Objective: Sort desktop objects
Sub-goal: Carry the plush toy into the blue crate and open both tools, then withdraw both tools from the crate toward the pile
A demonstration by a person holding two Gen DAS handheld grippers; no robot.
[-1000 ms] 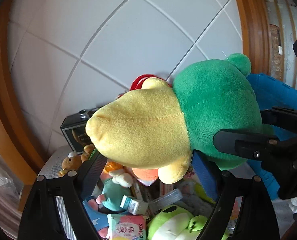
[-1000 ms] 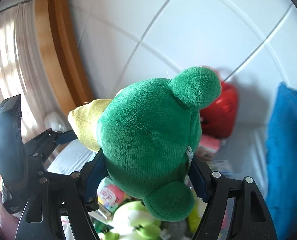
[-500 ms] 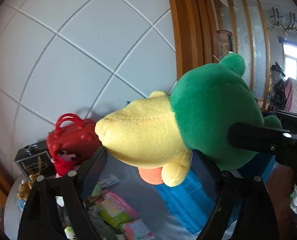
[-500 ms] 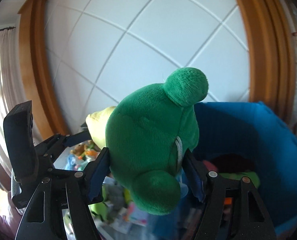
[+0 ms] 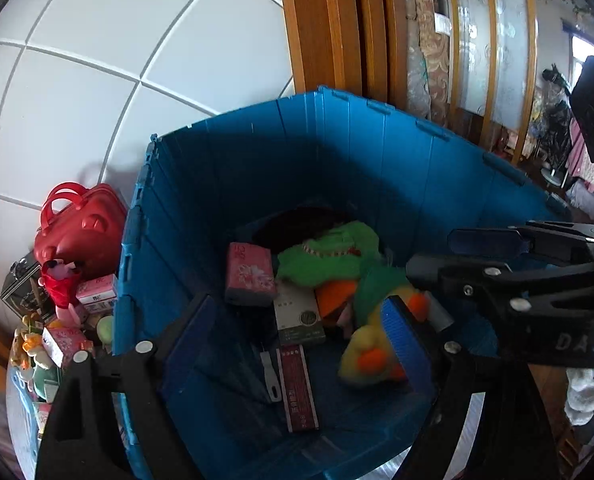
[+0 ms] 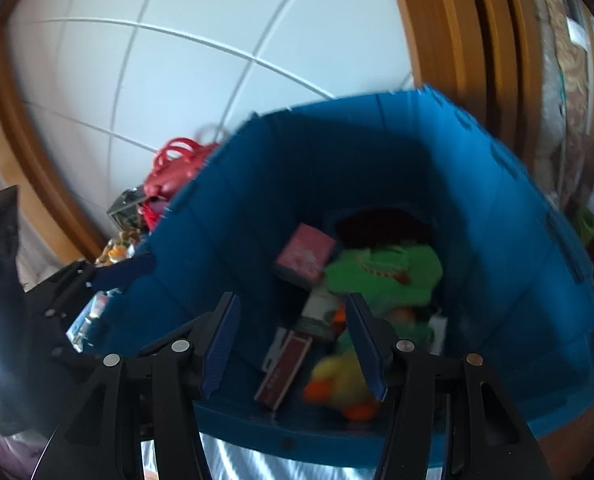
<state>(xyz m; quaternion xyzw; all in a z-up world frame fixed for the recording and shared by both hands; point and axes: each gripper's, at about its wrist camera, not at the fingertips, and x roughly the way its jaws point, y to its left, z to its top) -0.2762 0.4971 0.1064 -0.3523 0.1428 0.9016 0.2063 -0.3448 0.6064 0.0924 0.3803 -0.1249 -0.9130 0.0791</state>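
A storage crate [image 5: 377, 168] sits in front of a tiled wall [image 5: 97, 60], with a door frame [image 5: 325, 24] behind it to the right. Inside the crate, a plush duck [image 5: 373, 348] lies at the near right, a crocodile plush [image 5: 329, 260] behind it, and three small boxes to their left. A toy suitcase [image 5: 81, 240] and clutter sit left of the crate.

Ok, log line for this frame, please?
step: duck drop | left gripper: open | right gripper: open | duck: in blue bin, beside red box | bag: outside bin
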